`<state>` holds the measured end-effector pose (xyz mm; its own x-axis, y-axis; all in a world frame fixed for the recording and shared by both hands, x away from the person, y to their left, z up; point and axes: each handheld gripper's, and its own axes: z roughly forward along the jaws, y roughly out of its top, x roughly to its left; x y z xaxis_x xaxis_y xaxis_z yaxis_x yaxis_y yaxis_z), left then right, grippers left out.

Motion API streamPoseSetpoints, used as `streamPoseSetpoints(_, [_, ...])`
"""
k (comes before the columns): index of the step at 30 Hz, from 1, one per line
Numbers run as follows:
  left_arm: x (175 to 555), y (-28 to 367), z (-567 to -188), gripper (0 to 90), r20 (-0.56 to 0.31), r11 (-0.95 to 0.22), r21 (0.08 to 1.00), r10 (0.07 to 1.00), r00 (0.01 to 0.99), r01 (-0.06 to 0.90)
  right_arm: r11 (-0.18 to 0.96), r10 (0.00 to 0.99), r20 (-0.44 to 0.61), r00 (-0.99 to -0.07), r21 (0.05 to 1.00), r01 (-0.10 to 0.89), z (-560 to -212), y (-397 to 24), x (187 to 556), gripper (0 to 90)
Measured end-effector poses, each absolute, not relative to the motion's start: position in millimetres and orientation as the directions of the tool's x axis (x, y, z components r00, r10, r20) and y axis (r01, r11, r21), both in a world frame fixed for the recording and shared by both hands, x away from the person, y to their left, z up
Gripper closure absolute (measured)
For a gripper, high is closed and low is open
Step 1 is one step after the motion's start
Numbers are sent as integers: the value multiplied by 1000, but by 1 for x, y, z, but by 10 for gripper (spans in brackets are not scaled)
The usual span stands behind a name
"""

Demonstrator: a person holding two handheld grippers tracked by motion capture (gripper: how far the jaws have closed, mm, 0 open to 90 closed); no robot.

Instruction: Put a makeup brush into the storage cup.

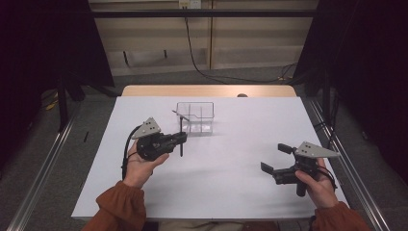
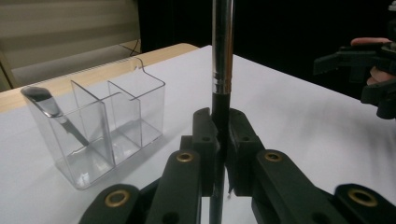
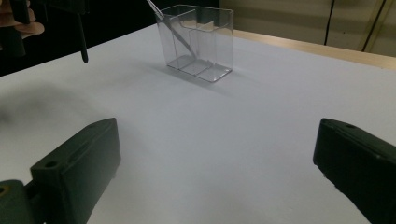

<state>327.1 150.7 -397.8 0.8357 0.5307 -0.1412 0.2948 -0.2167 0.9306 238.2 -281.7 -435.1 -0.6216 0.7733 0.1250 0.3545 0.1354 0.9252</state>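
Note:
My left gripper [image 1: 182, 138] is shut on a slim utensil [image 1: 181, 150] that stands upright, its black handle down and its steel shaft [image 2: 222, 46] up. The pads [image 2: 205, 133] clamp the black handle. It is held just in front of a clear plastic organizer [image 1: 195, 118] with three compartments. A second metal utensil [image 2: 51, 109] leans in the organizer's end compartment [image 3: 170, 23]. My right gripper [image 1: 275, 158] is open over bare table at the right, with nothing between its jaws [image 3: 215, 158]. It is well apart from the organizer [image 3: 198, 42].
A white sheet [image 1: 216, 187] covers the table, and a strip of wood edge [image 1: 207, 90] shows at the far side. Metal rails [image 1: 43, 163] run along both sides. A black cable [image 1: 202, 67] hangs down the wall behind.

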Motion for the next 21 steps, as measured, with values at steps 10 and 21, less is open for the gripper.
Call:
streamPoseSetpoints(10, [339, 150, -391, 840, -114, -228, 931, 563, 819, 286, 136, 811, 82, -579, 936, 324, -442, -290, 227, 0])
streamPoseSetpoints(21, [354, 147, -381, 840, -122, -183, 944, 584, 803, 276, 122, 828, 71, -556, 945, 302, -451, -295, 220, 0])
